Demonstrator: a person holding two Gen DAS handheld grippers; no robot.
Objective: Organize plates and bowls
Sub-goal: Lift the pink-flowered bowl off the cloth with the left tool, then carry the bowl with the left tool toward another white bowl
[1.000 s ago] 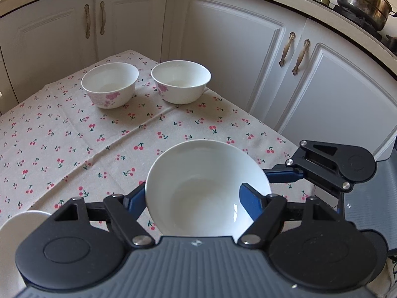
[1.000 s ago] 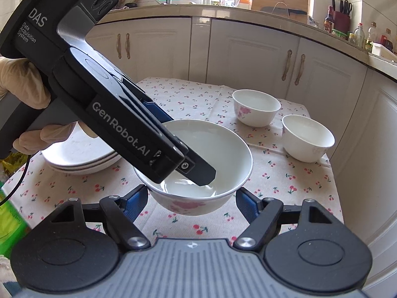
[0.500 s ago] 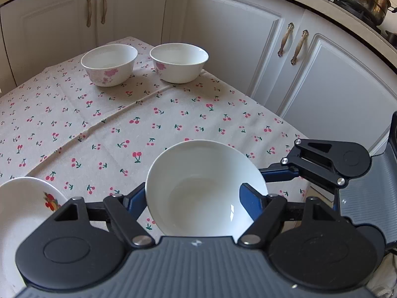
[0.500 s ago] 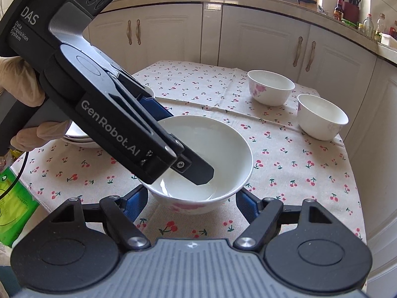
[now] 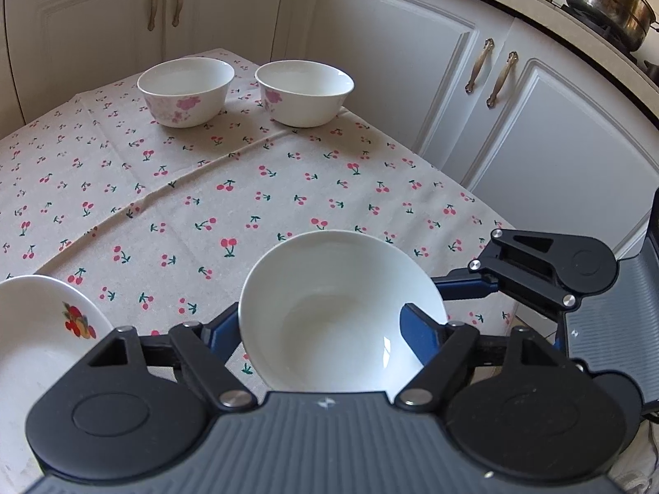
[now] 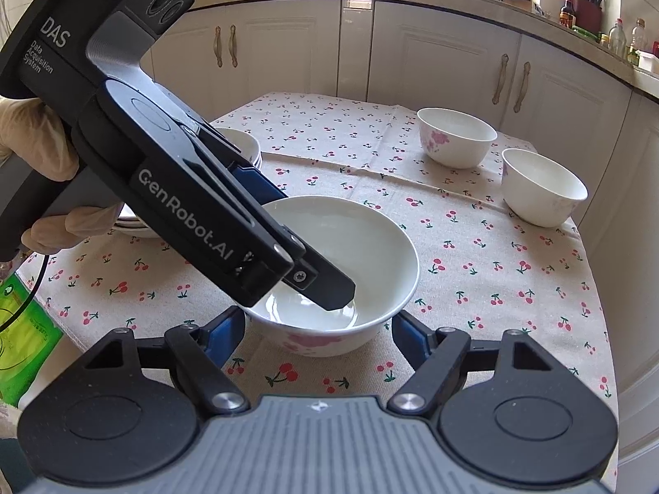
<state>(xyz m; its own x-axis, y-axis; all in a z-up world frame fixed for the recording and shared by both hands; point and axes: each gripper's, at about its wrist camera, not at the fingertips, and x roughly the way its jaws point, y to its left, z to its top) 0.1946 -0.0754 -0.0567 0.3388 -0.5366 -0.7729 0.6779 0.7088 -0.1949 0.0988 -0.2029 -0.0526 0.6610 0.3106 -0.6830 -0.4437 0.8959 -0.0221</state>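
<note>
Count: 3 white bowls with pink flower print, all on the cherry-print tablecloth (image 5: 247, 189) over the tabletop. Near bowl (image 6: 370, 247) sat upright on the cloth close to the front edge. Two far bowls, one (image 5: 185, 90) and the other (image 5: 304, 94), stood just beside each other at the back corner, well apart from the near one. Plates: one stack (image 6: 247, 148) at the left, mostly hidden behind the left tool, so I couldn't count it; its top plate (image 5: 33, 329) carried a fruit motif. Left hand-held gripper (image 5: 321, 321) pointed steeply down into the near bowl, one finger inside and resting near the bottom, the other outside the rim at the back left. Its jaws had just been opening with the bowl wall between them, and I couldn't tell whether the pads pressed on it. A gloved hand (image 6: 37, 140) gripped its handle. Right hand-held gripper (image 6: 319, 321) had its jaws spread wide, blue tips just beside the near bowl's two flanks, gripping nothing. Readable text, all on the left tool's body: "DAS", "Data Acquisition System", "GenRobot.AI". Green bag (image 6: 20, 329) at the lower left had print too small to read. Also 1 steel pot (image 5: 605, 4) at the upper right, and 2 pairs of cabinet door handles in the left wrist view.
</note>
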